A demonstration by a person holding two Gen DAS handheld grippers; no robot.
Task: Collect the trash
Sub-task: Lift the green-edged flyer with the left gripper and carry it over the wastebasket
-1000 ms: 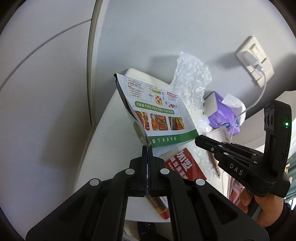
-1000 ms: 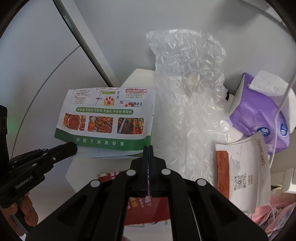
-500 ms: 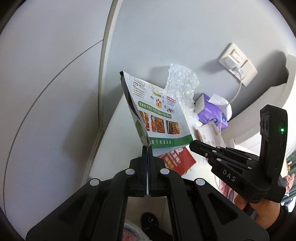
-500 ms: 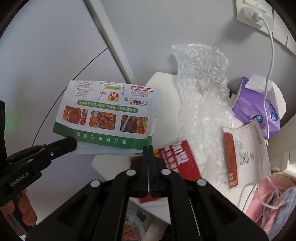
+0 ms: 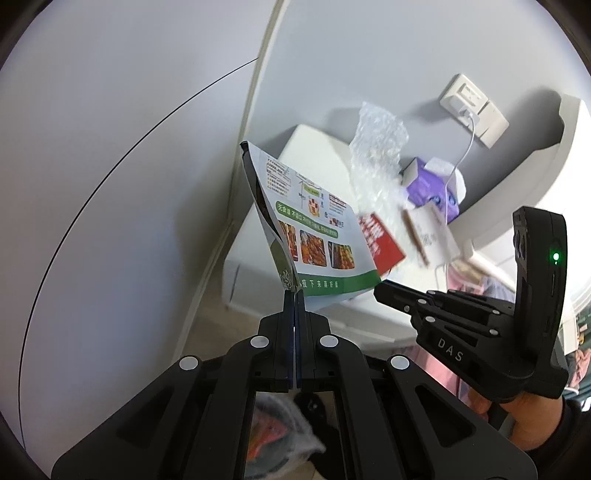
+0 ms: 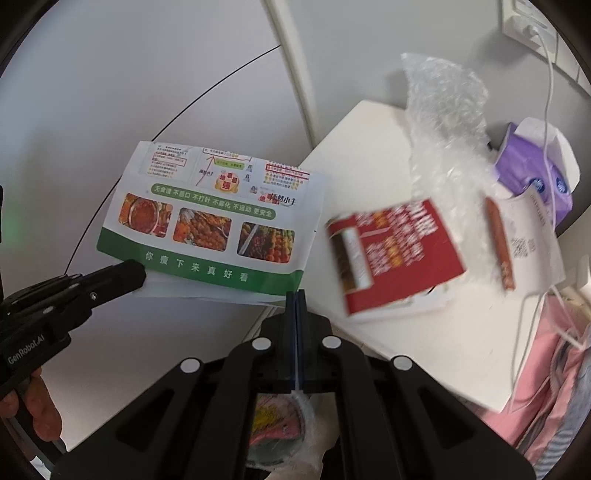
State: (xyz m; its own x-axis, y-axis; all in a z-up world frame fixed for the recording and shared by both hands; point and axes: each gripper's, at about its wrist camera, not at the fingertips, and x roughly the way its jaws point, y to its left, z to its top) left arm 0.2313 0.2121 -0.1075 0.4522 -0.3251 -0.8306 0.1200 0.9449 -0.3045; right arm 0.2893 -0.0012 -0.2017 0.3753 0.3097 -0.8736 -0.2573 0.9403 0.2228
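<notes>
Pouch (image 6: 218, 221) now lifted off the table (image 6: 424, 332); left gripper (image 5: 294, 295) and right gripper (image 6: 295, 295) each pinch a bottom corner. Light, floppy, probably slick.

The red printed card (image 6: 397, 258) on the white surface (image 6: 436, 339) is smeared by motion, its lettering unreadable. The white slip with an orange strip (image 6: 524, 243) is blurred too. Below the right tool (image 6: 295, 299), a crumpled bundle of wrappers (image 6: 280, 421) shows only between the black arms. The wall socket (image 6: 532, 22) is cut off by the edge.
</notes>
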